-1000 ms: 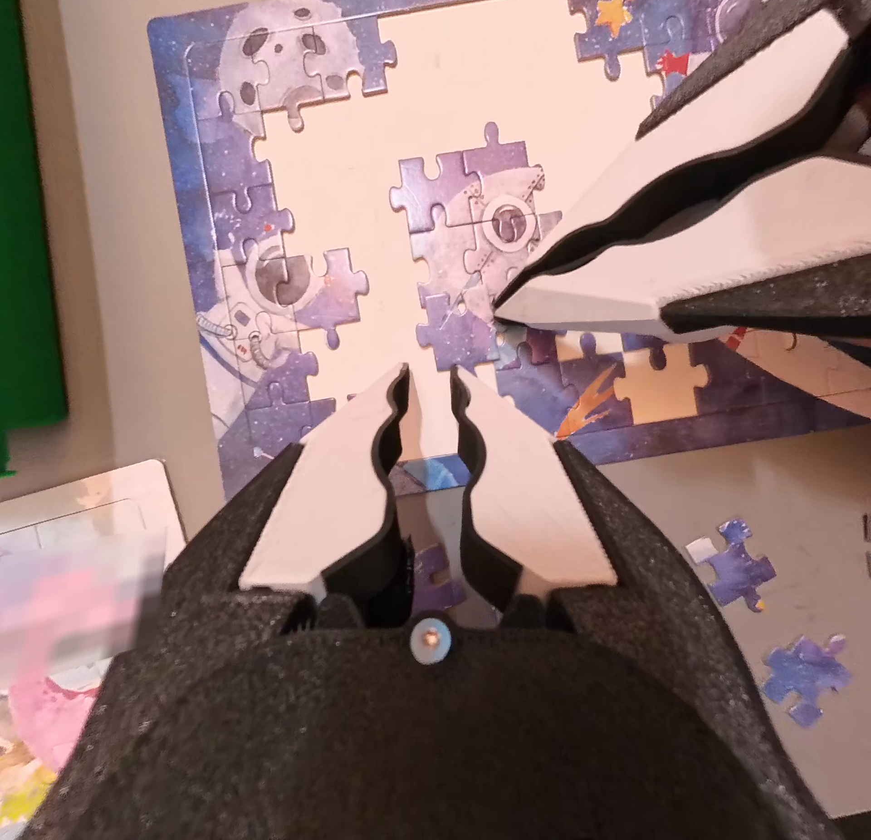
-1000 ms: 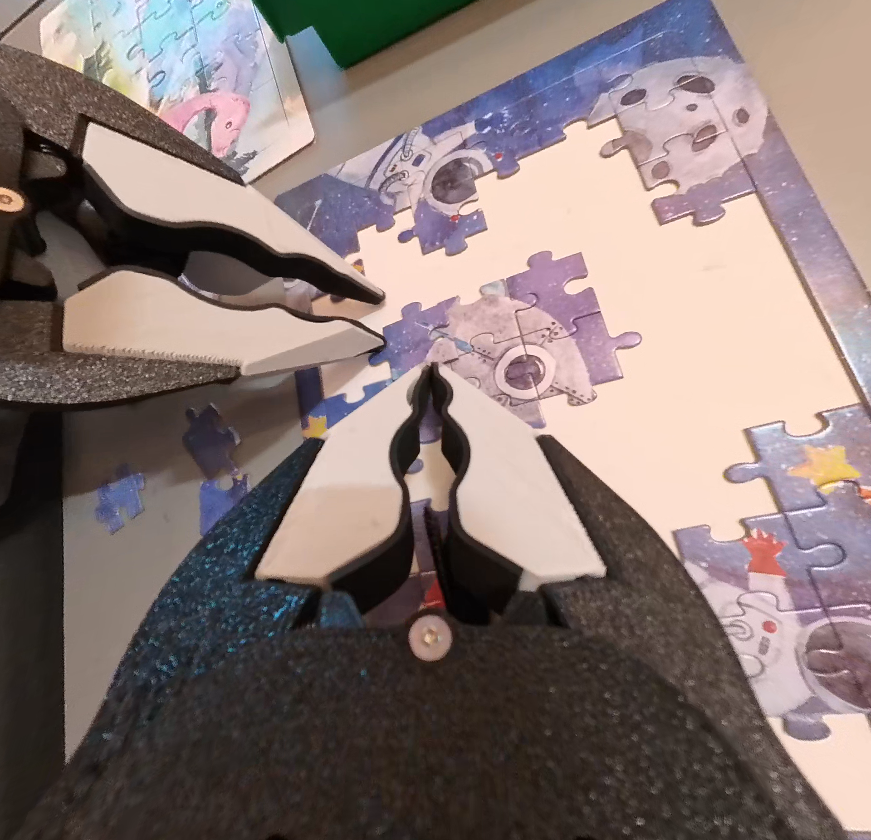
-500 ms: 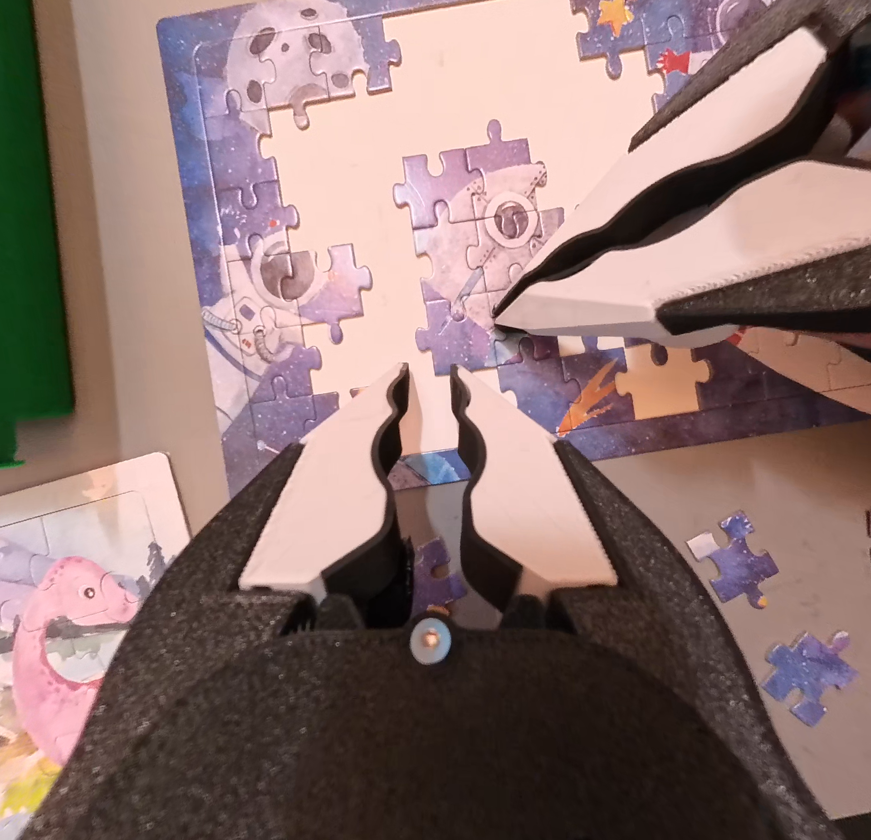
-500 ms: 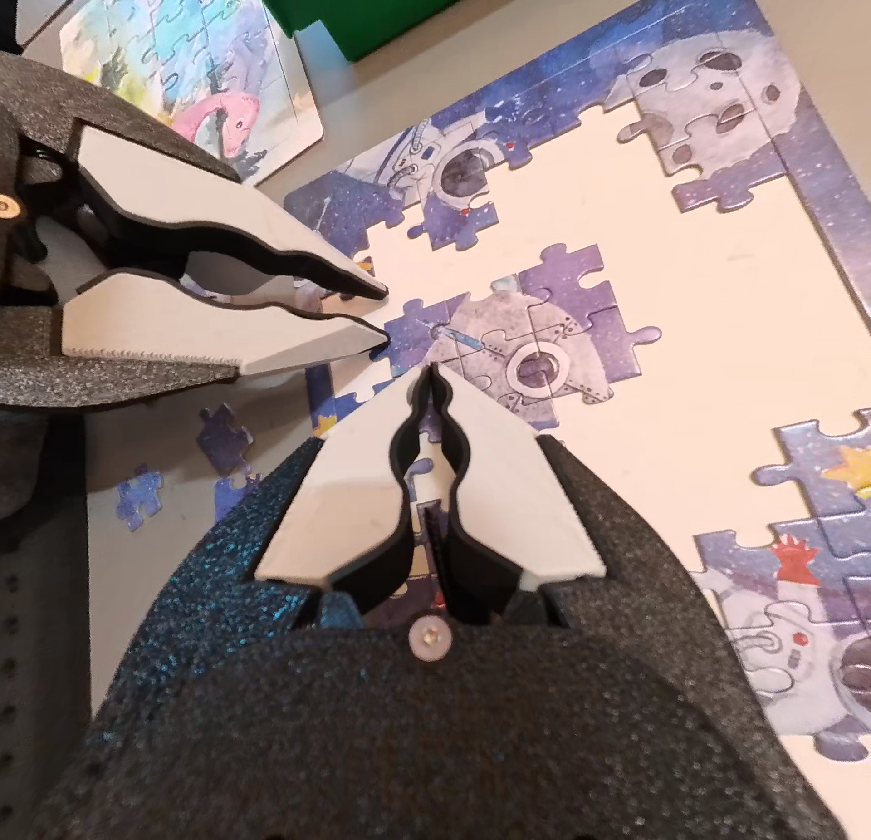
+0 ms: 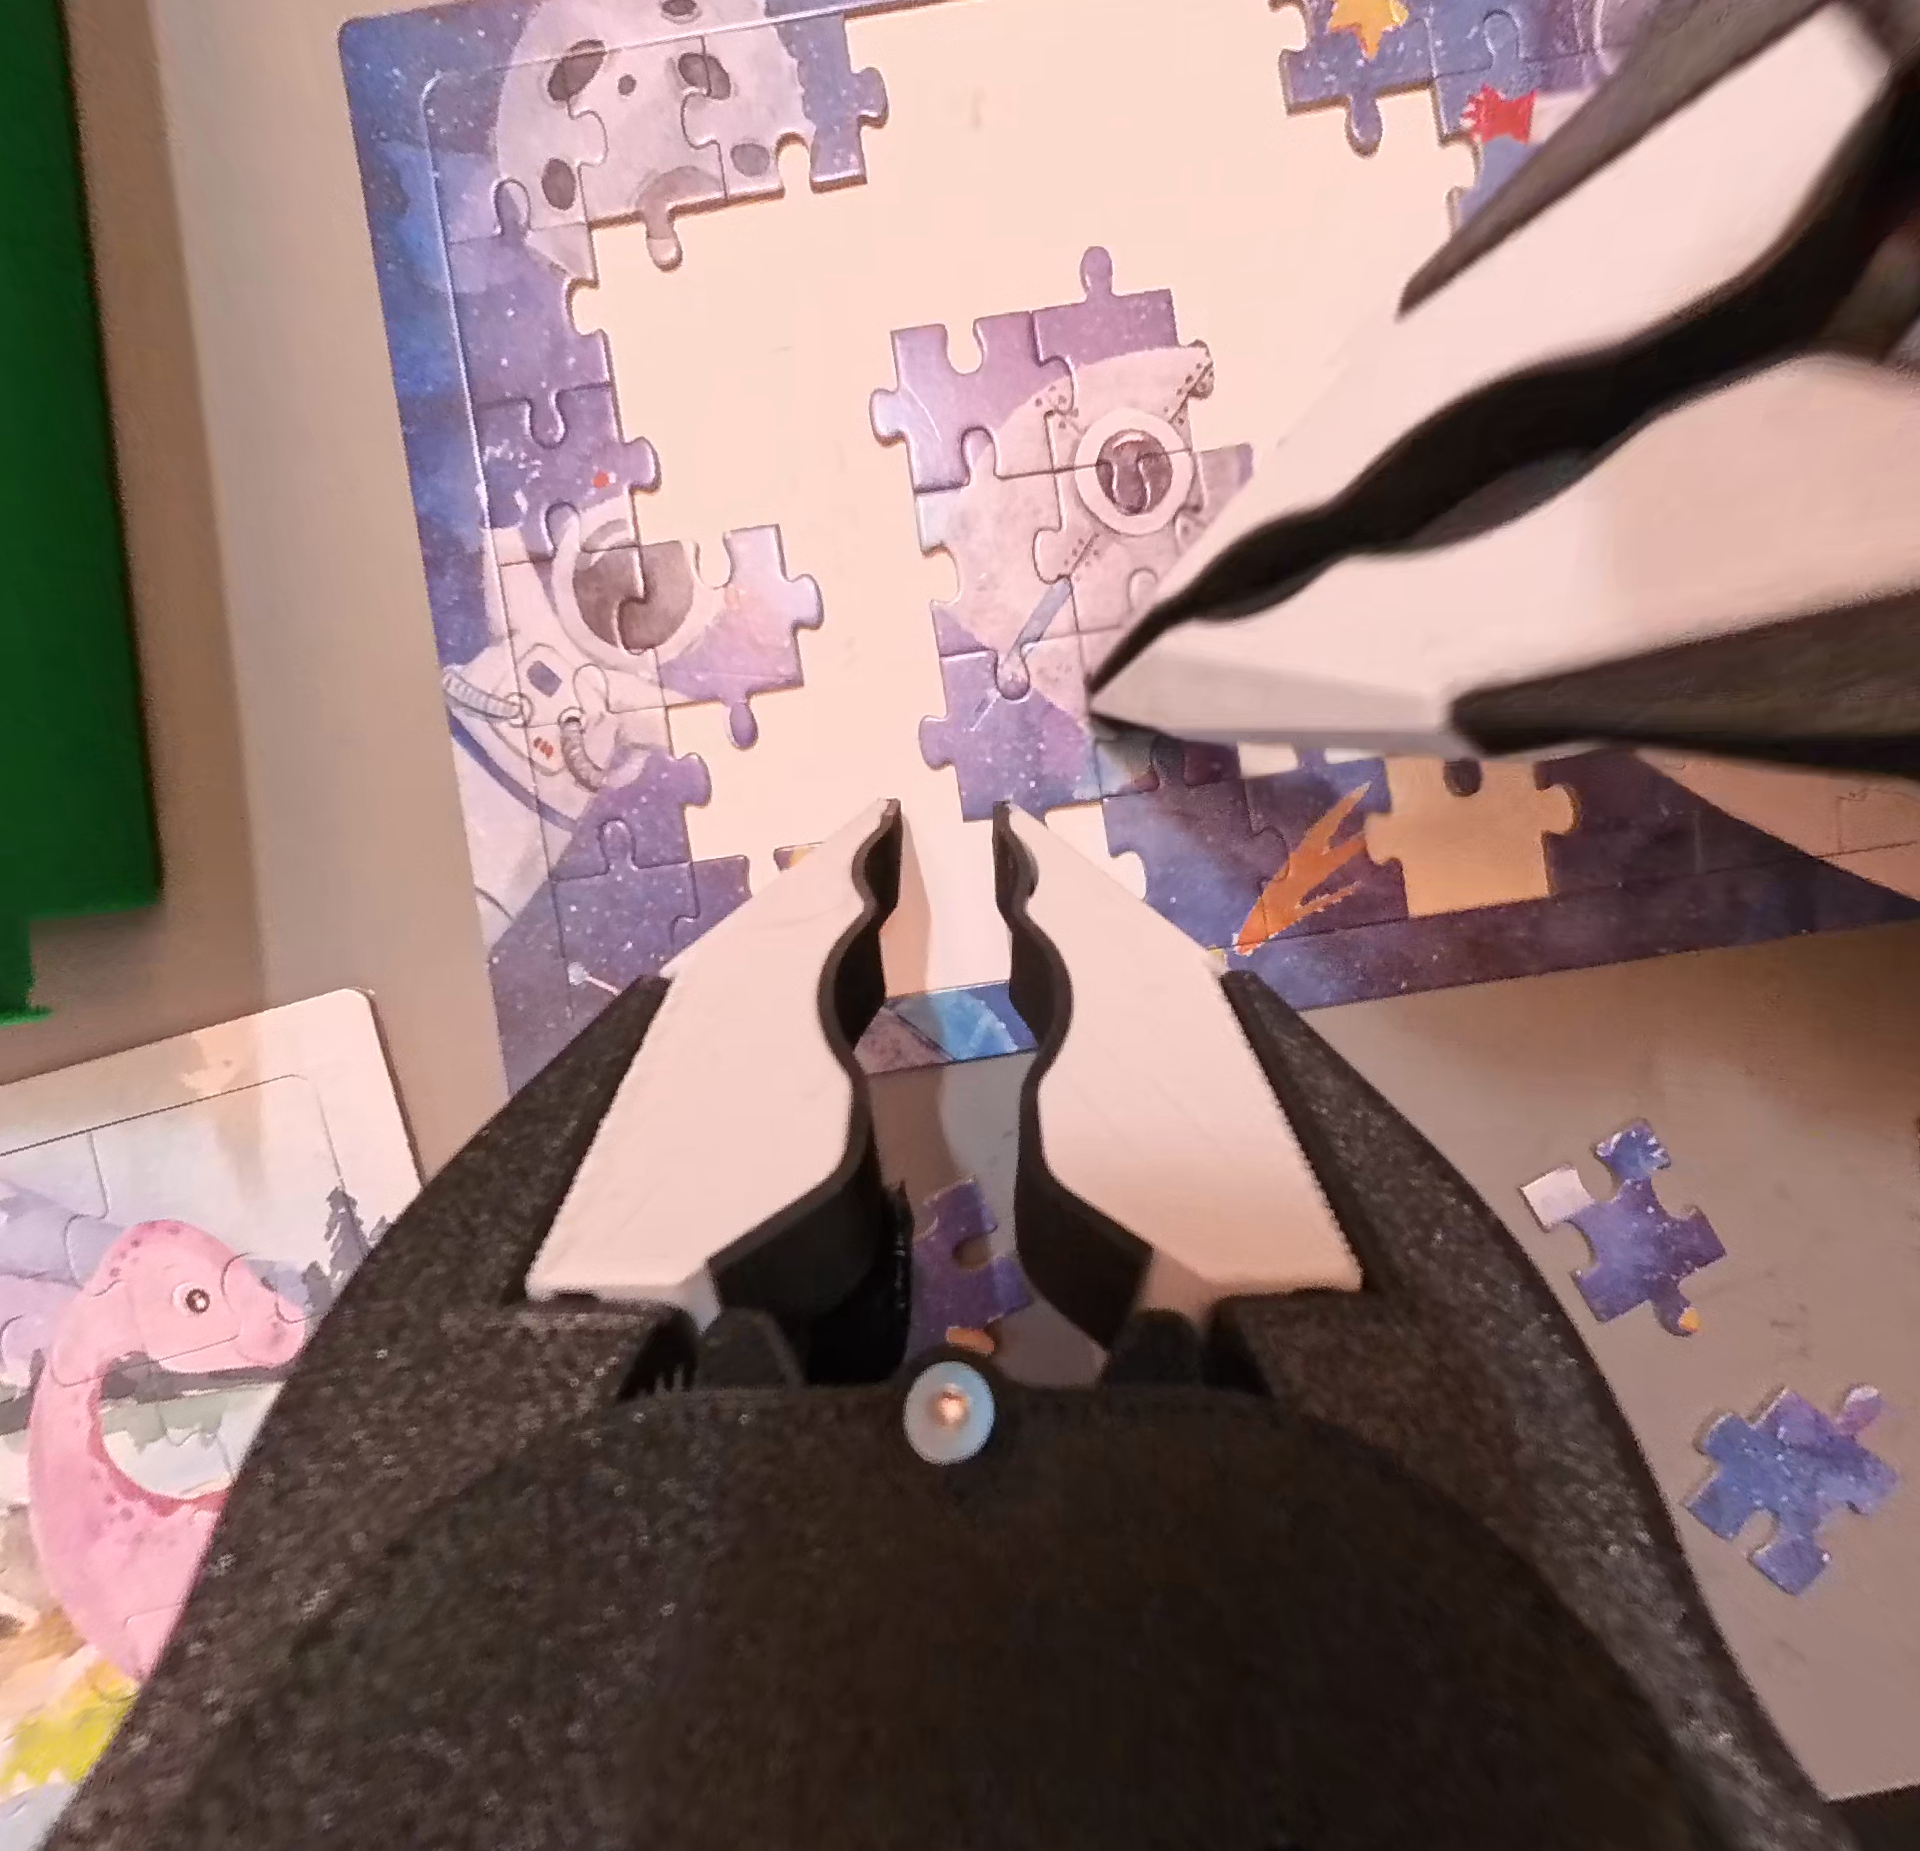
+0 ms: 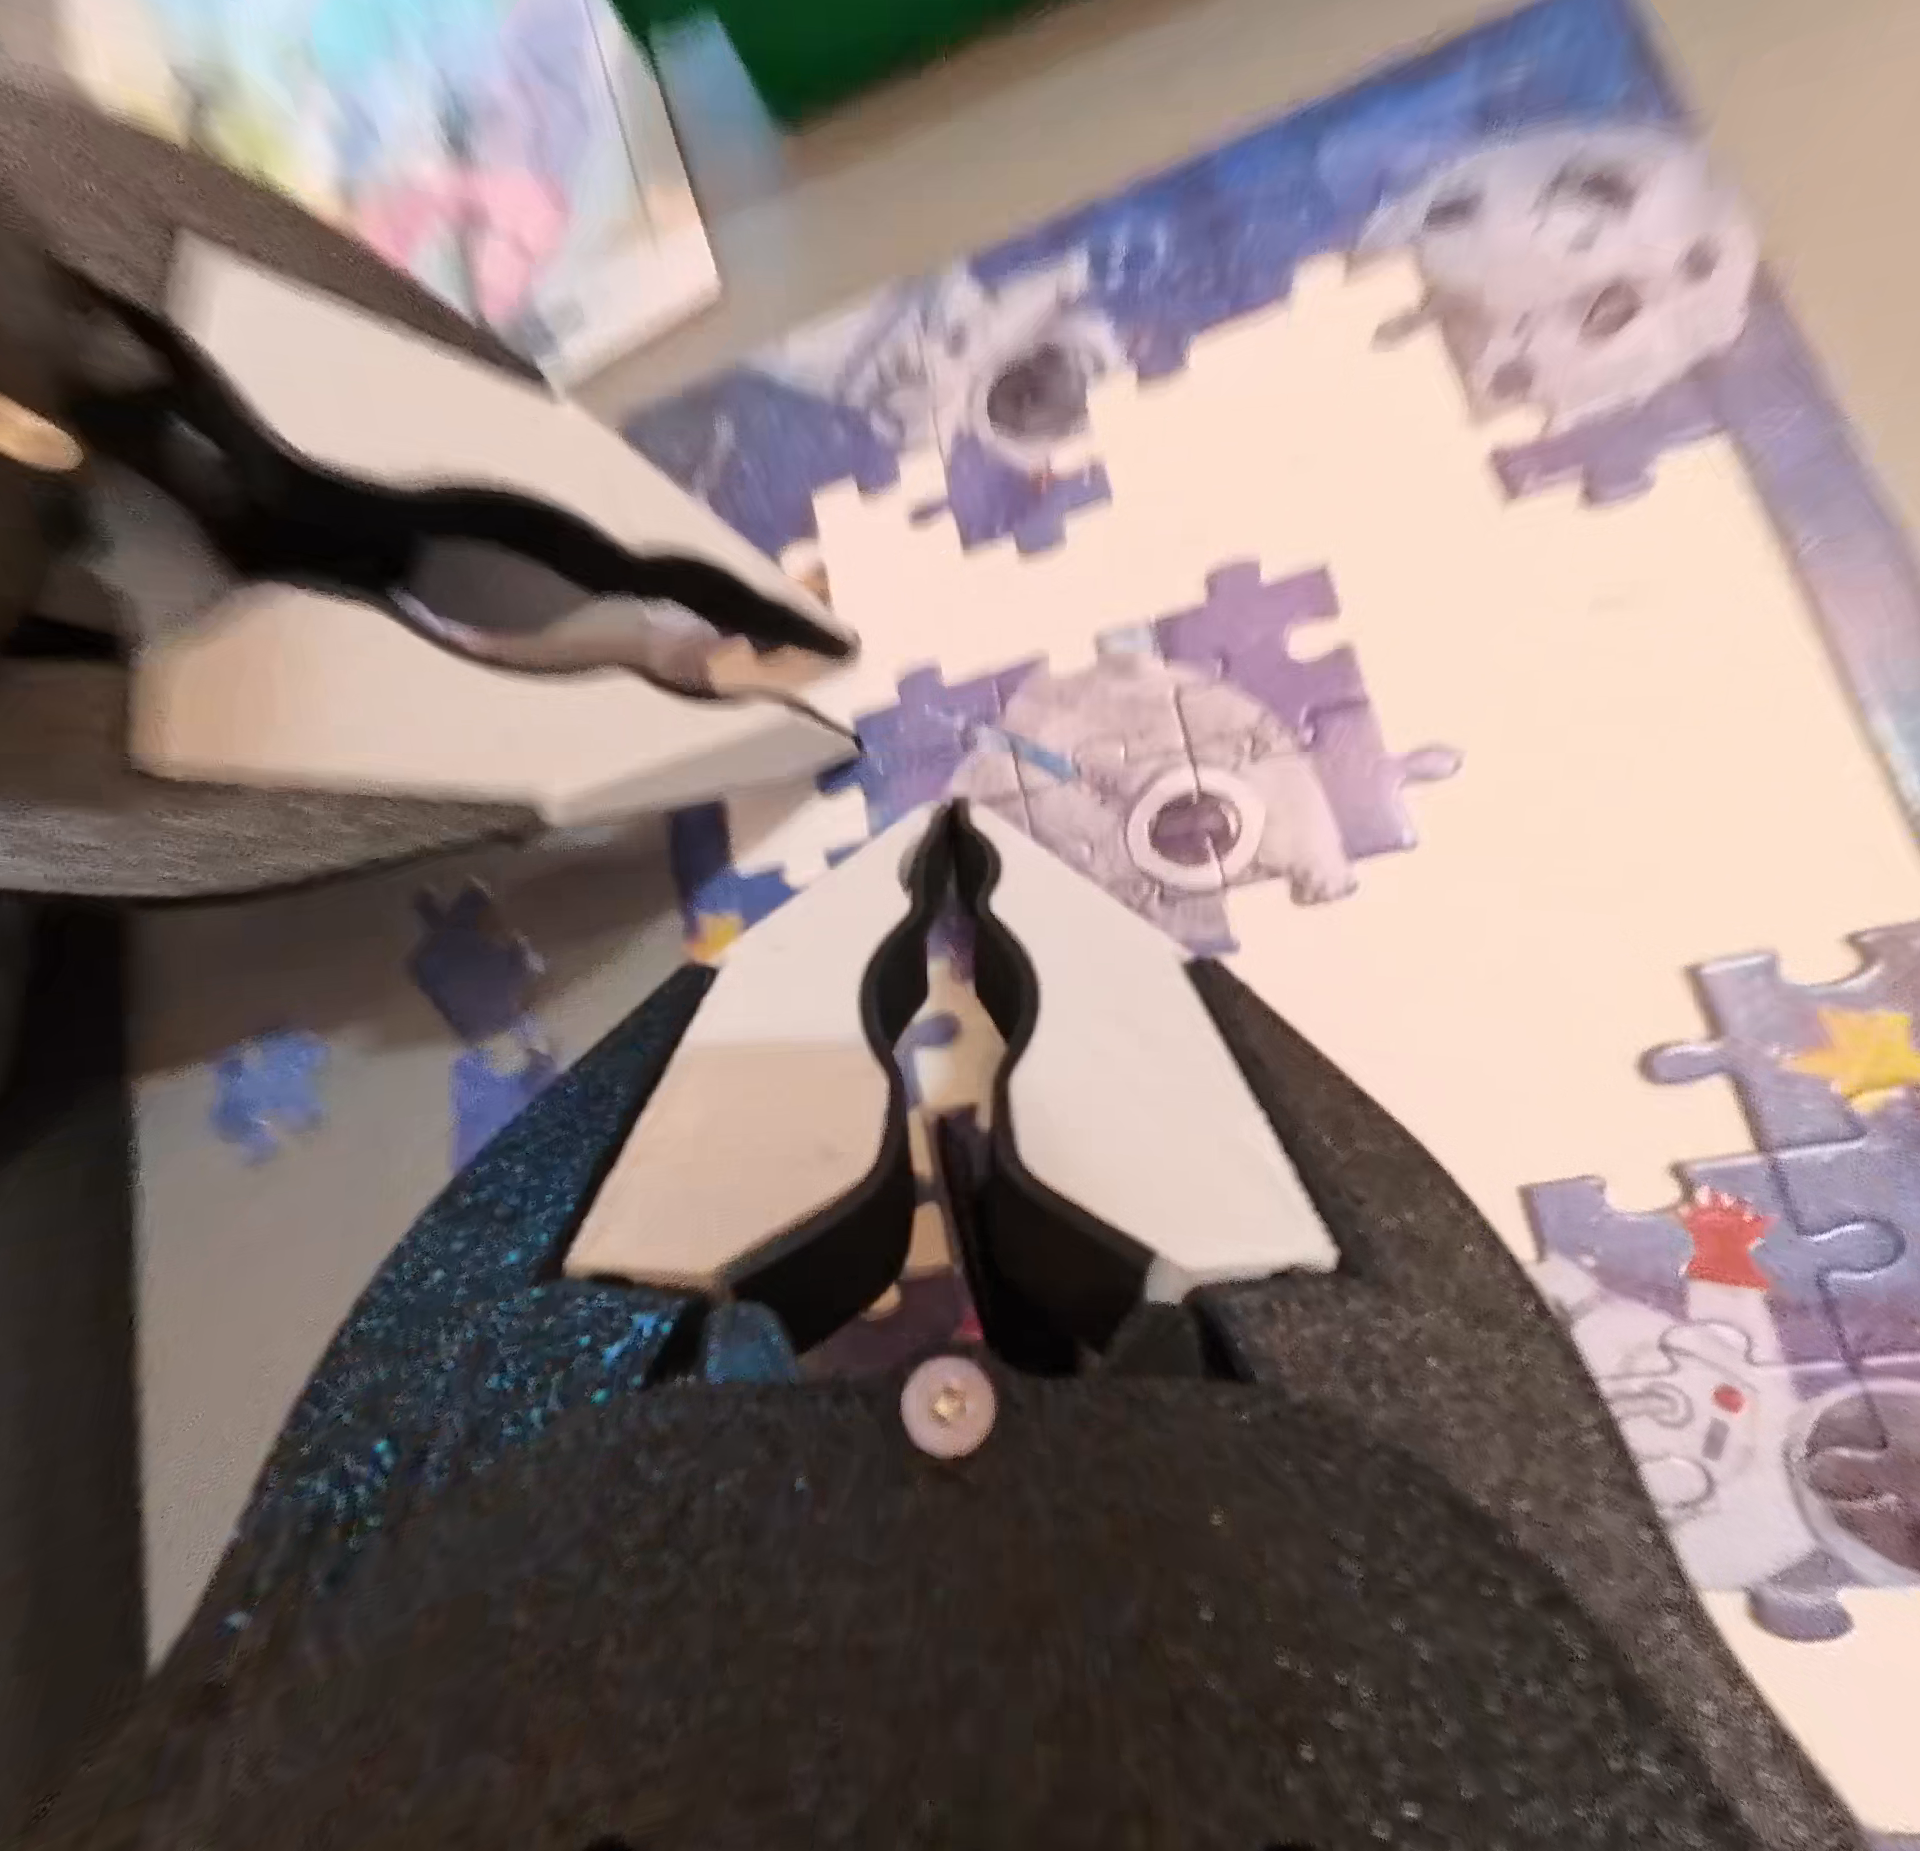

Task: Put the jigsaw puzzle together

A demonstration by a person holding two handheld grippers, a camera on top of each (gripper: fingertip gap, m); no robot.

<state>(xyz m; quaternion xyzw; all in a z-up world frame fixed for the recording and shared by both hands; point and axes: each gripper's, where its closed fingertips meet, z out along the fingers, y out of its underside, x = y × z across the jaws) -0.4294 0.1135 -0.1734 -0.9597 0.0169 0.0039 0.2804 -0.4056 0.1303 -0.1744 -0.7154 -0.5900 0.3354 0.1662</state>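
Nearest, at 4 o'clock in the left wrist view, two loose pieces (image 5: 1631,1245) are left on the table. The left gripper (image 5: 945,814) is held with its tongs slightly apart and empty. Beyond it, the right gripper (image 6: 954,812) is pressed, tongs together, against the centre cluster (image 5: 1049,513) at 12 o'clock inside the puzzle tray (image 5: 416,451). The unanchored cluster could be skewed or split by sideways pressure.
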